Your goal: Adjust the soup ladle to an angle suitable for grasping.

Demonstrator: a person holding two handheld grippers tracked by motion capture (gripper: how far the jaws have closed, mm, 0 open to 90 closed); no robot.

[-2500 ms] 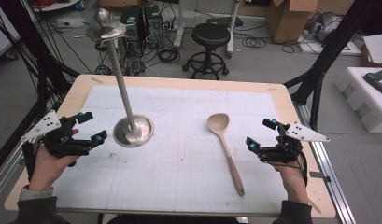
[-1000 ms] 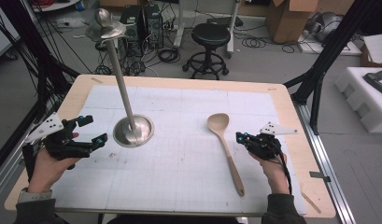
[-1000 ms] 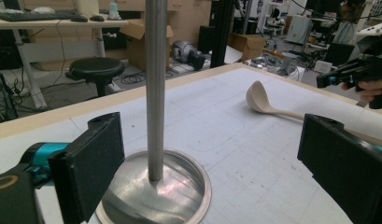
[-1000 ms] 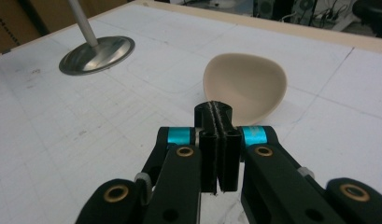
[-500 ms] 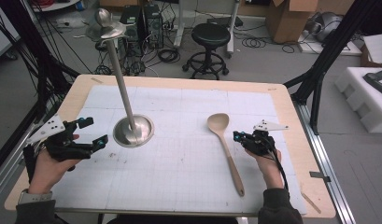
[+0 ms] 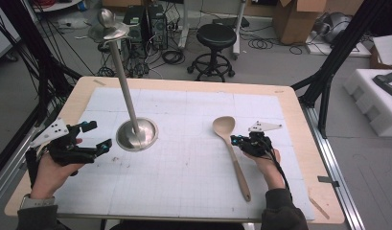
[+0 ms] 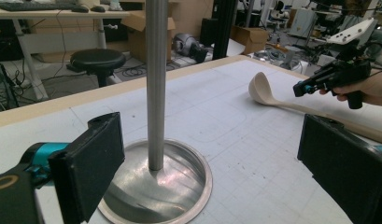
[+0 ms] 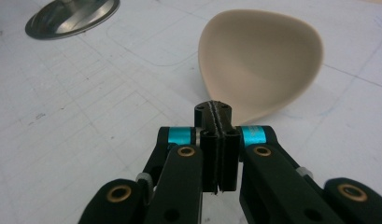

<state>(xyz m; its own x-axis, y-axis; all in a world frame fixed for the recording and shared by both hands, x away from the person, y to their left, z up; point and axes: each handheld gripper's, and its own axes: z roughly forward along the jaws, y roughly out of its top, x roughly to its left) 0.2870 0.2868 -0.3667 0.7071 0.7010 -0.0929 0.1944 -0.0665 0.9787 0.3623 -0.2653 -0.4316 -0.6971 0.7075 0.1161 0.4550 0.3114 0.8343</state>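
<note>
Right now the right gripper (image 6: 241,142) sits with its jaws pressed flat together, nothing between them, tips just beside the neck of the wooden spoon (image 6: 230,153). From the right gripper view the closed pads (image 8: 215,140) point at the spoon's bowl (image 8: 261,65), which lies at twelve o'clock from them, hollow side up. On the table (image 6: 289,110) the spoon lies flat on the white mat (image 6: 193,163), bowl toward twelve o'clock, handle running down toward five o'clock. Over at nine o'clock, the left gripper (image 6: 90,136) has its jaws spread wide and holding nothing, aimed at the steel stand (image 6: 136,134). The left gripper view shows the stand's pole (image 7: 156,84) rising between those open pads, well clear of both.
</note>
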